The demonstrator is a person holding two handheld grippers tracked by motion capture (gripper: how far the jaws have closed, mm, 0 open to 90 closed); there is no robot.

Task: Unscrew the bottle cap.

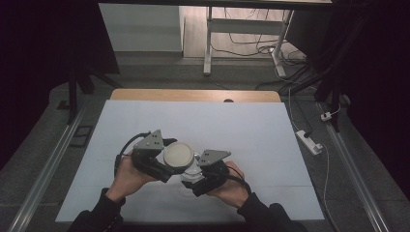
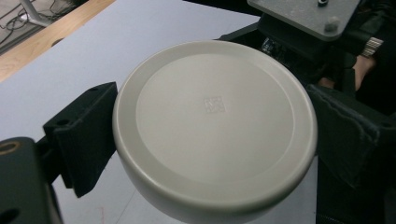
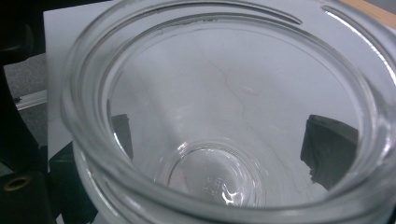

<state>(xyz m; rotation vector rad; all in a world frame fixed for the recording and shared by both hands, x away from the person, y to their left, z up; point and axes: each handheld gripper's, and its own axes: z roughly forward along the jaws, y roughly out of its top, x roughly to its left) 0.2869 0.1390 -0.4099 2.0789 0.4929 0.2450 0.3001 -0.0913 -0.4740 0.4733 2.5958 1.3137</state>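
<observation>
Nearest the person, the two sleeved forearms are coming in over the front edge of the white table mat [image 1: 145,121], and both hands are meeting close together near that front edge, a little left of the middle.

The right gripper [image 1: 202,180] is holding a clear glass jar [image 1: 192,174]. In the right gripper view the jar [image 3: 224,140] is being looked into through its open mouth; the threaded rim is ringing the picture, the round base is sitting low in the middle, and the two black jaws are pressing against the glass wall from either side, seen through it. So its jaws are closed around the jar.

Just beyond and to the left, the left gripper [image 1: 171,157] is gripping a round off-white lid [image 1: 178,153]. In the left gripper view the lid [image 2: 215,121] is facing the camera with its flat top, a small embossed square at its centre, and the black pads [image 2: 84,135] are clamping its rim on both sides. The lid is sitting just above and beside the jar's mouth; whether they are touching I cannot tell.

Farther off, the bare wooden table edge [image 1: 193,95] is showing beyond the mat, and past it white desk legs [image 1: 208,43] are standing on the floor among loose cables.
</observation>
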